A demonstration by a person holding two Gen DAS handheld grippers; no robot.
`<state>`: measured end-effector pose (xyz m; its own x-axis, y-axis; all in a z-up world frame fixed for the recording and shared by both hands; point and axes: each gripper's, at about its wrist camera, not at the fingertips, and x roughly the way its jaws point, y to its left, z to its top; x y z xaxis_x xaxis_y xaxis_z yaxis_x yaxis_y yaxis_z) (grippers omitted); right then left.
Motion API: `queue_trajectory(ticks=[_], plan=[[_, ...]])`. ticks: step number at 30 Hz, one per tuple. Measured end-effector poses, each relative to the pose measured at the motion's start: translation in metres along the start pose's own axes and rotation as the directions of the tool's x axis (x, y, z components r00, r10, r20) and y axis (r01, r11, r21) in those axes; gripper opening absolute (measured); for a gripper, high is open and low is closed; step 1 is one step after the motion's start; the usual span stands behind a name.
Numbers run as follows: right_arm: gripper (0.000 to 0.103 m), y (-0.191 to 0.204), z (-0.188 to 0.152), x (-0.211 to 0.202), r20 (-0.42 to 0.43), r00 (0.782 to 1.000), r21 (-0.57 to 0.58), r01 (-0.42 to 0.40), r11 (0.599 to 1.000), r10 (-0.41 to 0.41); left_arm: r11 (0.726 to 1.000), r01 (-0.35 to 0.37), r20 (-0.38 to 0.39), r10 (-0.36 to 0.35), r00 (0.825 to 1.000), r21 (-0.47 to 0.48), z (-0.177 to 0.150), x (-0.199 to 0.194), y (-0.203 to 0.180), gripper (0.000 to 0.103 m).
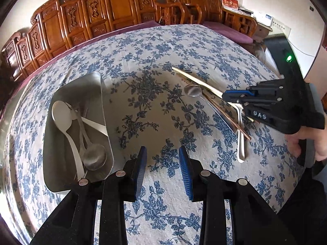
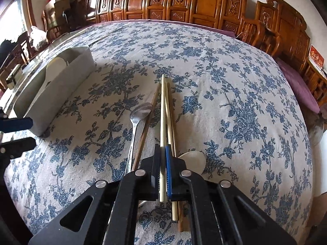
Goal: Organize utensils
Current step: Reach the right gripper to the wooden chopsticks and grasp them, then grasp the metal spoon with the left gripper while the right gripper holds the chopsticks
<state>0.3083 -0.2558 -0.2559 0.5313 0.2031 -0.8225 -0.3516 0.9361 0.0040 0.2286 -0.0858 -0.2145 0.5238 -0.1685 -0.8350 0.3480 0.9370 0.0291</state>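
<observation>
A pale chopstick (image 2: 162,110) lies along the floral tablecloth, and my right gripper (image 2: 162,148) is shut on its near part. Beside it lie a second pale chopstick (image 2: 169,120), a brown chopstick (image 2: 146,126), a metal spoon (image 2: 141,112) and a white spoon (image 2: 193,159). In the left wrist view the right gripper (image 1: 224,96) pinches that chopstick (image 1: 196,79) above the pile. My left gripper (image 1: 163,164) hovers open over bare cloth, nothing between its fingers. To its left, a metal tray (image 1: 102,94) holds a white spoon (image 1: 61,114) and metal spoons (image 1: 94,157).
Carved wooden chairs (image 2: 184,2) line the table's far side, with a purple cushion (image 2: 298,85) at the right. A hand (image 1: 306,143) holds the right gripper's handle. In the right wrist view the tray (image 2: 67,81) stands at the left, with the left gripper's fingers (image 2: 18,124) at the edge.
</observation>
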Motion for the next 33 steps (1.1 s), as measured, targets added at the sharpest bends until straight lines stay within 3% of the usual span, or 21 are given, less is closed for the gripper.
queue_trajectory(ticks=[12, 20, 33], plan=[[0.006, -0.029, -0.003, -0.031, 0.098, 0.995, 0.085, -0.011, 0.996, 0.003, 0.999, -0.014, 0.013, 0.014, 1.000, 0.047, 0.023, 0.016, -0.027, 0.030], [0.006, -0.041, -0.004, -0.035, 0.118, 0.993, 0.105, -0.012, 0.994, 0.000, 0.996, 0.073, -0.026, -0.075, 0.997, -0.053, 0.056, 0.049, -0.044, 0.030], [0.006, -0.047, -0.001, -0.040, 0.140, 0.990, 0.145, -0.052, 0.988, 0.032, 0.996, 0.022, -0.079, -0.029, 0.996, -0.085, 0.079, 0.091, -0.055, 0.031]])
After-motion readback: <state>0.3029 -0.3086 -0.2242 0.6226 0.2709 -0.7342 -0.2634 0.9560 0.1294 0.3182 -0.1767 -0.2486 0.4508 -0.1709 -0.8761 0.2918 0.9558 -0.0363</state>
